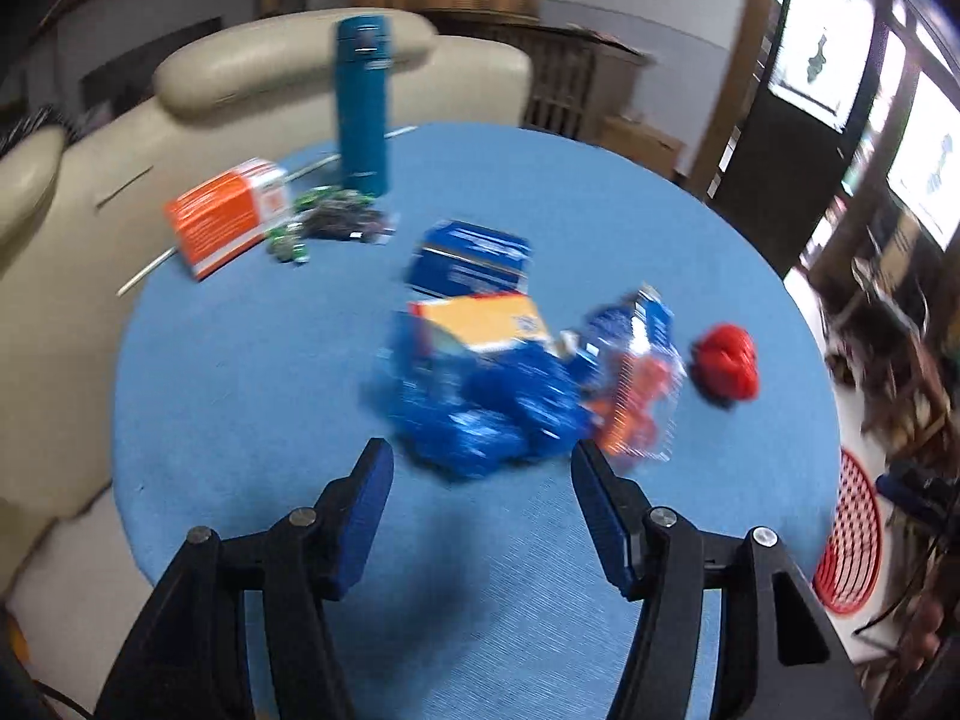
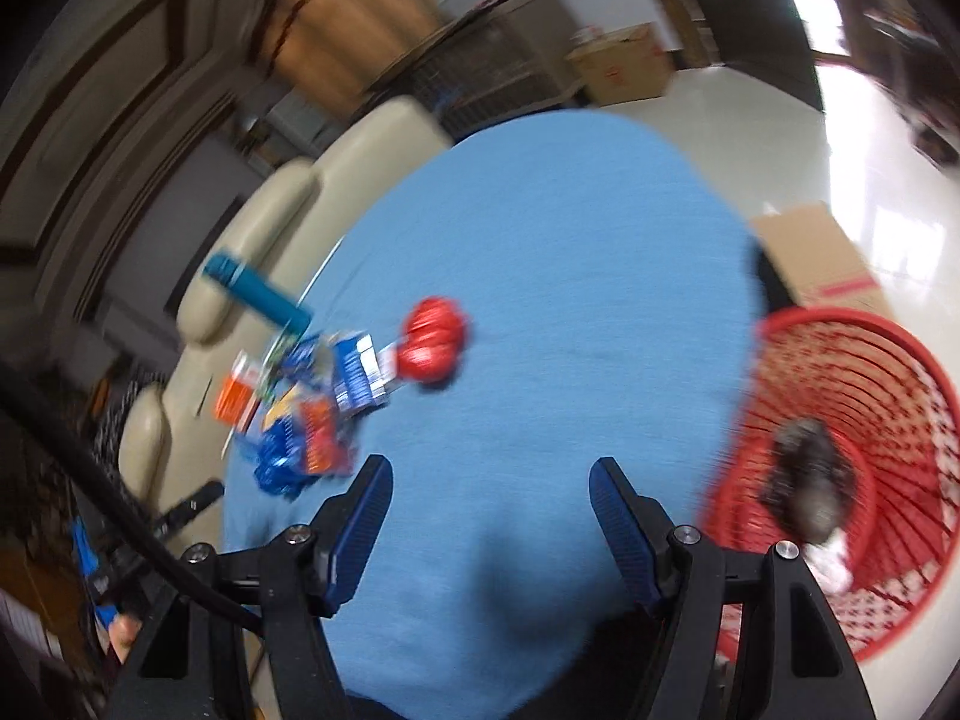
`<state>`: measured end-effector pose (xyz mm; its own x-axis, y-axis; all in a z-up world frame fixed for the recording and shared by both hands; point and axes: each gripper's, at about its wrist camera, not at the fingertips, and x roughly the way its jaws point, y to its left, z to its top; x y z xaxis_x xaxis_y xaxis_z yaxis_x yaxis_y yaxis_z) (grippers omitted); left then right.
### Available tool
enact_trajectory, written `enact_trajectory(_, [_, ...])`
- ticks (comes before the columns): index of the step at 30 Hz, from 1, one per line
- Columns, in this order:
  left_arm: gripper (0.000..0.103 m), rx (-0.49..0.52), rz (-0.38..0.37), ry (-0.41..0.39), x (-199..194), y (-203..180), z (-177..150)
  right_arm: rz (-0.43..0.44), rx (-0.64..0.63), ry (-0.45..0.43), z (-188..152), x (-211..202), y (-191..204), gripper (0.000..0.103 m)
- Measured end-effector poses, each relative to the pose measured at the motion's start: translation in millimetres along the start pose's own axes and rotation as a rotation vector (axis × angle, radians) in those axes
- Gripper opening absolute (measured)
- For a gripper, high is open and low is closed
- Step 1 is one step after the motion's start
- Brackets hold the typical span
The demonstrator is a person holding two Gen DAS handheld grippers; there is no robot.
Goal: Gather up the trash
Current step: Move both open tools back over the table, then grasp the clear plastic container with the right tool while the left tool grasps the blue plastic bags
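Note:
A crumpled blue wrapper (image 1: 486, 408) lies on the round blue table (image 1: 240, 420), just beyond my open, empty left gripper (image 1: 480, 468). Beside it are a clear blue-and-orange packet (image 1: 636, 372), a yellow-orange box (image 1: 480, 318), a dark blue box (image 1: 468, 258) and a crumpled red wrapper (image 1: 726, 363). My right gripper (image 2: 489, 480) is open and empty over the table (image 2: 570, 300). The red wrapper (image 2: 435, 339) and the trash pile (image 2: 312, 414) lie ahead to its left. A red mesh basket (image 2: 840, 420) on the floor at right holds dark trash (image 2: 807, 489).
A teal flask (image 1: 363, 102) stands at the table's far side, with an orange-white box (image 1: 225, 216) and a dark green wrapper (image 1: 336, 216) near it. A cream sofa (image 1: 90, 192) borders the table. The basket (image 1: 849, 534) shows at right. A cardboard box (image 2: 816, 258) stands behind the basket.

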<state>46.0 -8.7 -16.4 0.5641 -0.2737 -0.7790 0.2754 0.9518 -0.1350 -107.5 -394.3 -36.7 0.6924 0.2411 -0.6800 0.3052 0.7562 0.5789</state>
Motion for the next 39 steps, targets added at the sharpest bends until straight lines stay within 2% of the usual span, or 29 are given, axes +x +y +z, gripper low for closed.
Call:
enact_trajectory(4, [0.062, -0.037, 0.020, -0.013, 0.9, 14.4, -0.6, 0.058, -0.043, 0.086, 13.7, 48.2, 57.6, 0.072])
enact_trajectory(10, [0.063, -0.058, 0.046, 0.002, 0.5, 30.7, -9.0, 0.061, -0.095, 0.167, 20.9, 112.2, 132.8, 0.072])
enact_trajectory(13, [0.063, -0.084, 0.054, -0.002, -1.6, 42.2, -10.8, 0.015, -0.090, 0.198, 20.8, 142.9, 158.6, 0.072])
enact_trajectory(16, [0.063, -0.092, 0.051, -0.004, -3.3, 48.9, -10.8, -0.087, -0.071, 0.212, 18.5, 174.5, 174.3, 0.072])
enact_trajectory(21, [0.063, -0.115, -0.005, 0.007, -1.8, 51.9, -2.2, -0.147, -0.042, 0.243, 10.1, 201.5, 174.9, 0.070])
enact_trajectory(23, [0.063, -0.136, -0.036, 0.022, 3.1, 51.3, 2.8, -0.152, -0.038, 0.243, 7.3, 204.1, 169.3, 0.055])
enact_trajectory(27, [0.063, -0.180, -0.104, 0.053, 19.0, 41.5, 12.4, -0.123, -0.030, 0.217, 6.9, 197.1, 161.2, 0.047])
enact_trajectory(39, [0.062, -0.204, -0.182, 0.168, 72.9, -8.9, 28.0, 0.017, -0.010, 0.196, -0.2, 128.1, 110.1, 0.047])
